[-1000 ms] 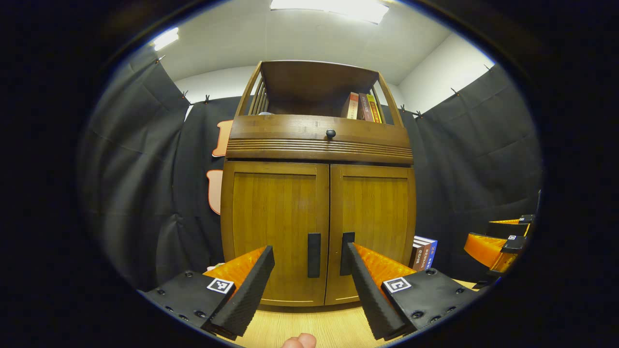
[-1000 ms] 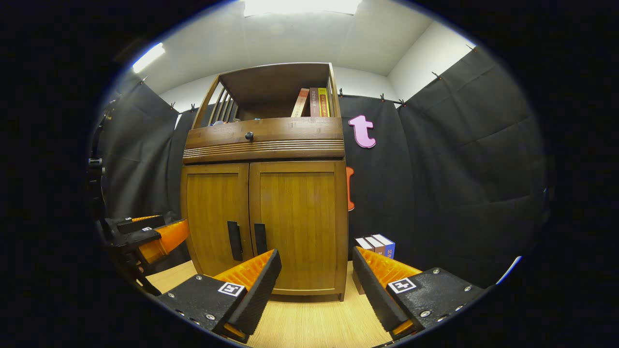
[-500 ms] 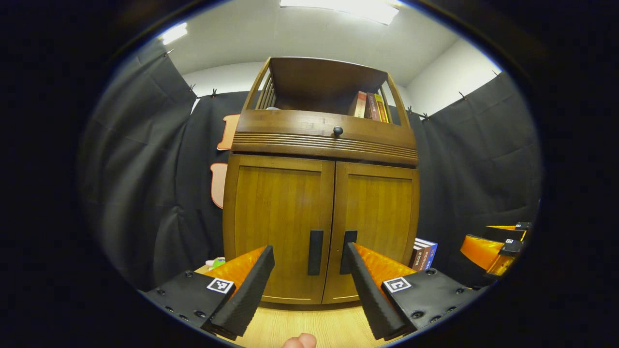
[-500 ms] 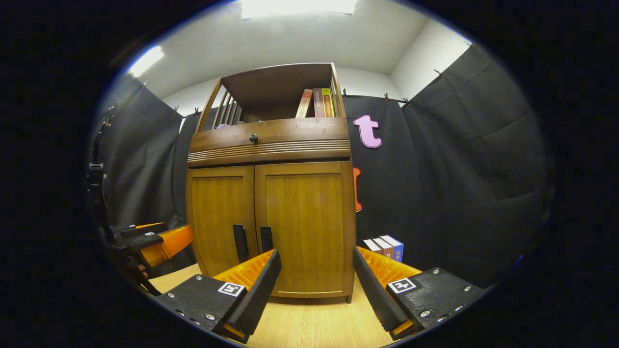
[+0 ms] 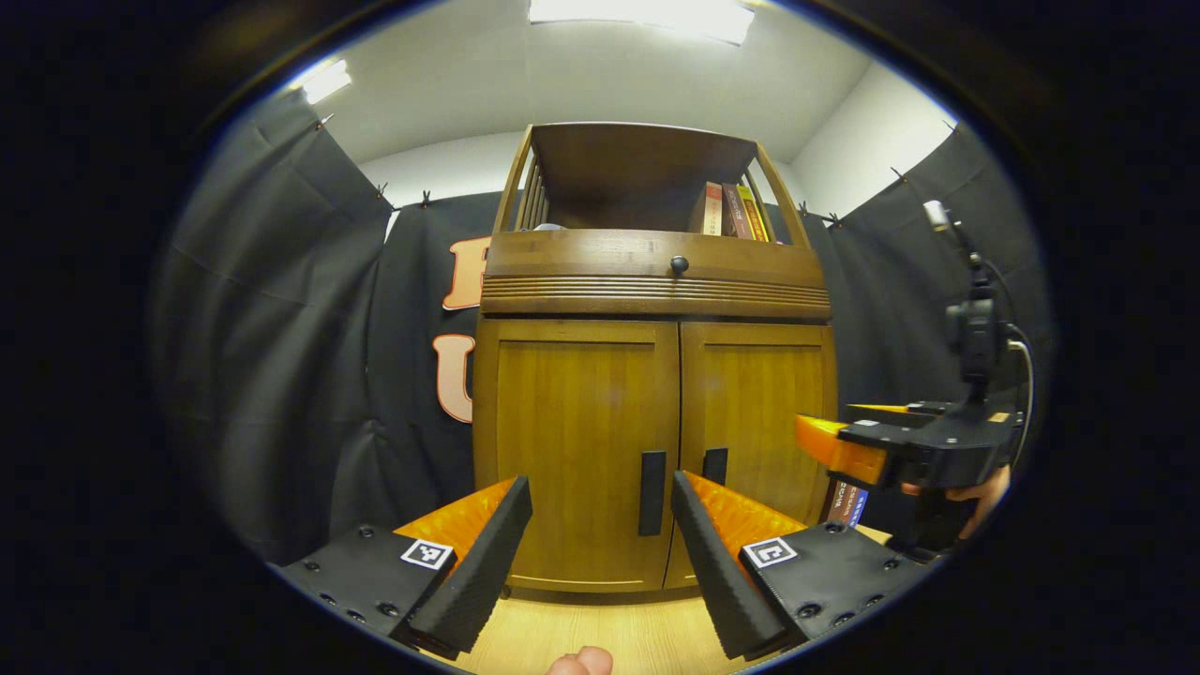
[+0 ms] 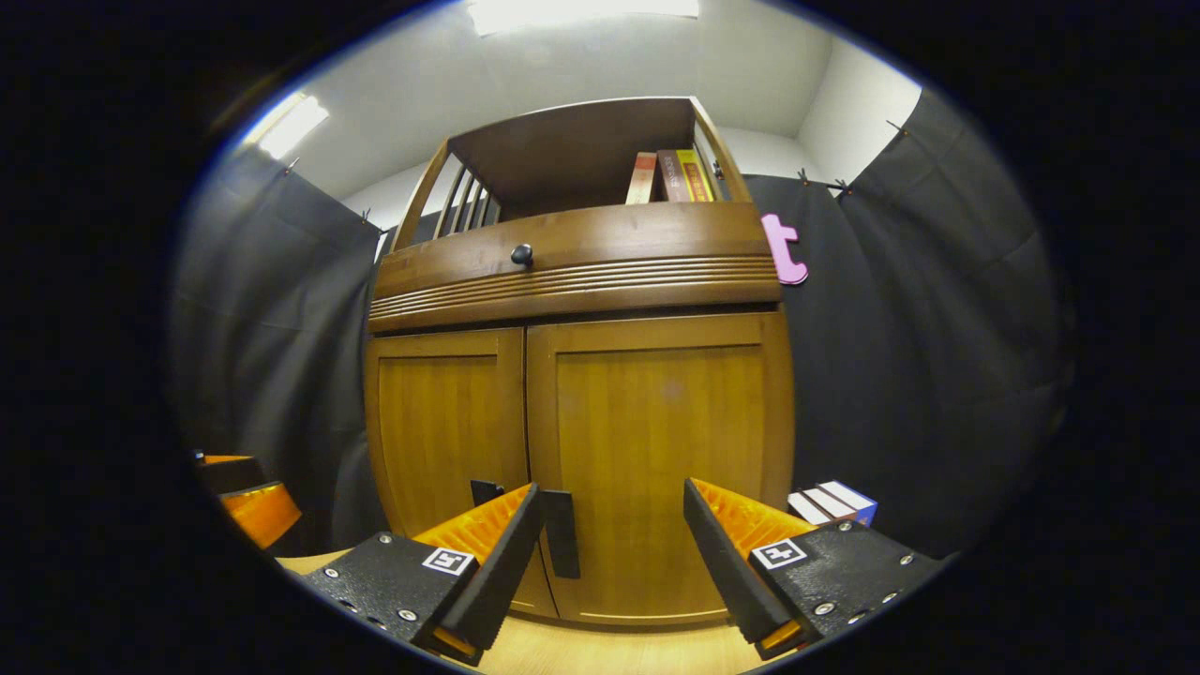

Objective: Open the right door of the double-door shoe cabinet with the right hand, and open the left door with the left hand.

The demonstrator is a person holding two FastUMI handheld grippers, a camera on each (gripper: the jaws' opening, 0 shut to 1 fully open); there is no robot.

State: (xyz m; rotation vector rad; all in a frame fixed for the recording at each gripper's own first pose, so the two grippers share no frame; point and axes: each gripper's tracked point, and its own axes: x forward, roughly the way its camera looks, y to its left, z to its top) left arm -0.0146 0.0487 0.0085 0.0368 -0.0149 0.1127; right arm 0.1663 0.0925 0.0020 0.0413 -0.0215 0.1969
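Place: a recording booth staged as a home corner, not a lived-in room.
Walls: black cloth [image 5: 272,356] hung in folds and clipped along its top edge, plain white wall [image 5: 872,131] above it.
Ceiling: white, with flat light panels [image 5: 647,11].
Furniture: one wooden shoe cabinet [image 6: 581,394] with double doors, a knobbed drawer front and an open top shelf holding books [image 6: 670,176].
Floor level: more books [image 6: 834,502] stand beside the cabinet on a pale wood surface [image 5: 609,628].
Rig: a small camera on a mast [image 5: 970,319] rides on hand-held equipment at the right of the left gripper view.
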